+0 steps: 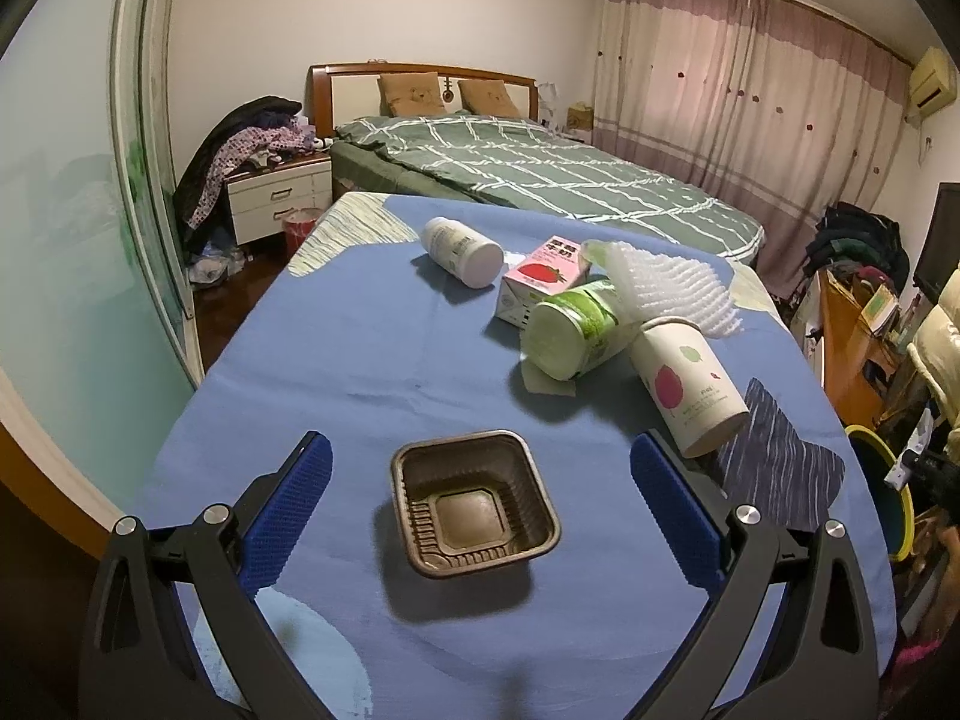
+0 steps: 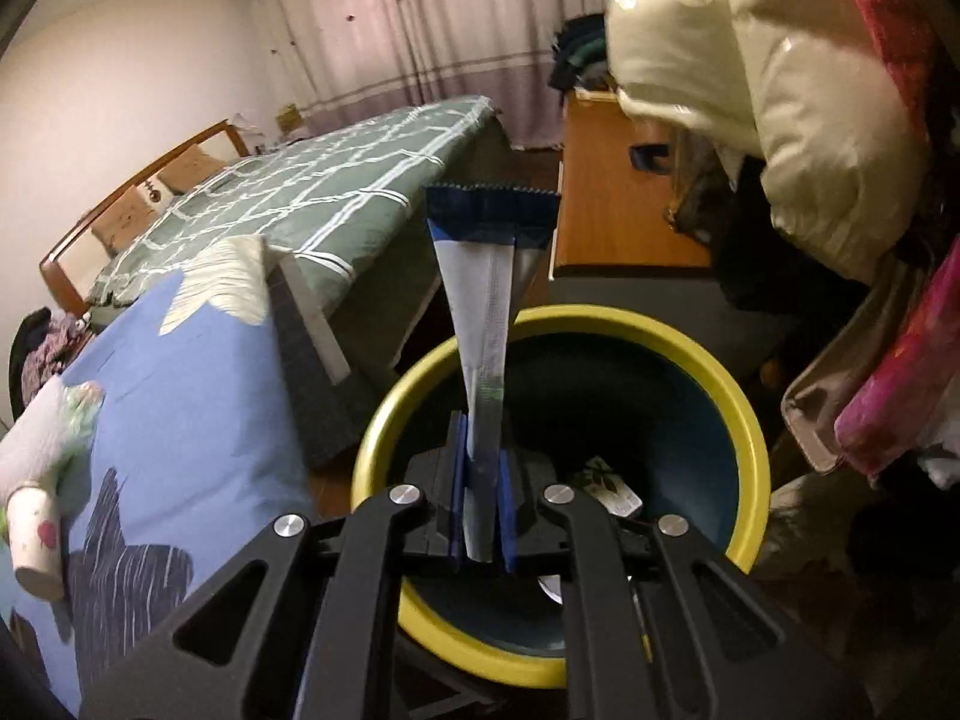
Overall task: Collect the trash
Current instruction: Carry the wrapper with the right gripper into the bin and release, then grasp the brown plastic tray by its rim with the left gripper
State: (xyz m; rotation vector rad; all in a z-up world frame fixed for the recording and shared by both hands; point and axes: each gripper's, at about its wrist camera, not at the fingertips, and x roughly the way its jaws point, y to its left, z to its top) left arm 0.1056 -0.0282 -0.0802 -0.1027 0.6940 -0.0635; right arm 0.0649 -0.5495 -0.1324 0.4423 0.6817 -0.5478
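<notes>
Bin (image 2: 741, 414) holds scraps; wrapper (image 2: 489, 300) above; tray (image 1: 474, 501) empty.

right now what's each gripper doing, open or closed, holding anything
Left gripper: open, empty, its fingers either side of the brown tray on the table.
Right gripper: closed on a wrapper, above the bin.

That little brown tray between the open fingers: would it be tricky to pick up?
The brown tray looks like thin ribbed plastic, so probably light and apt to flex or crumple if squeezed. It sits flat on the blue cloth, so it shouldn't roll, though a nudge may slide it.
</notes>
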